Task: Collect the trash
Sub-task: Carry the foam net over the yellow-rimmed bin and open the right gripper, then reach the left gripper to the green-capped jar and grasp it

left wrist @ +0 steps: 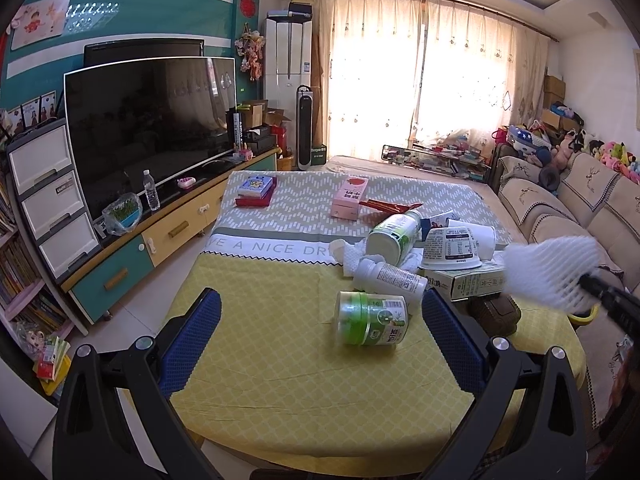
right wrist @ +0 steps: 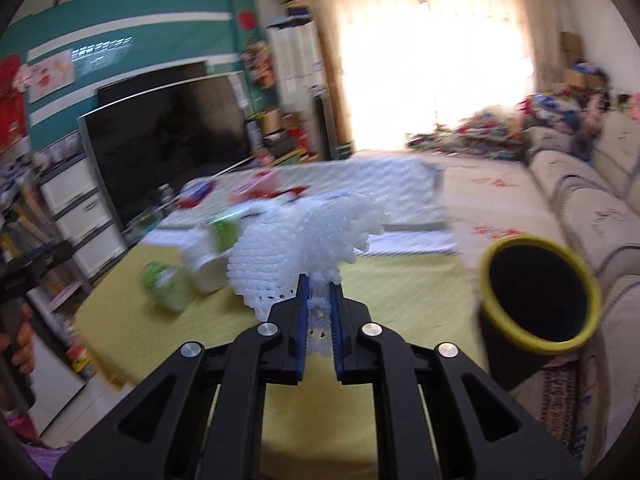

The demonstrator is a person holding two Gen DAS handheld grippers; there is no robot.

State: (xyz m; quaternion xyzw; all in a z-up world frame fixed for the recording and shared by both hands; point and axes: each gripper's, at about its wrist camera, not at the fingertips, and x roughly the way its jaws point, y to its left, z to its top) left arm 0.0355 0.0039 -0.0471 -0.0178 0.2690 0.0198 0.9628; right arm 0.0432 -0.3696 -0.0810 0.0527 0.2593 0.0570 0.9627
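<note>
My right gripper (right wrist: 319,286) is shut on a white foam fruit net (right wrist: 304,240), held above the yellow-clothed table (right wrist: 400,280); the net also shows in the left wrist view (left wrist: 552,272) at the right. A black bin with a yellow rim (right wrist: 536,292) stands just right of the net. My left gripper (left wrist: 320,312) is open over the table, with a green-lidded jar (left wrist: 372,318) lying on its side between its fingers' tips. Behind the jar lie a white bottle (left wrist: 390,276), a green-labelled bottle (left wrist: 394,232), a paper bowl (left wrist: 452,248), a carton (left wrist: 464,282) and tissue (left wrist: 356,258).
A pink box (left wrist: 350,198) and a stack of small books (left wrist: 256,190) lie at the table's far end. A TV (left wrist: 148,120) on a low cabinet stands left. A beige sofa (left wrist: 580,208) runs along the right. The left gripper's handle and a hand (right wrist: 20,344) show at left.
</note>
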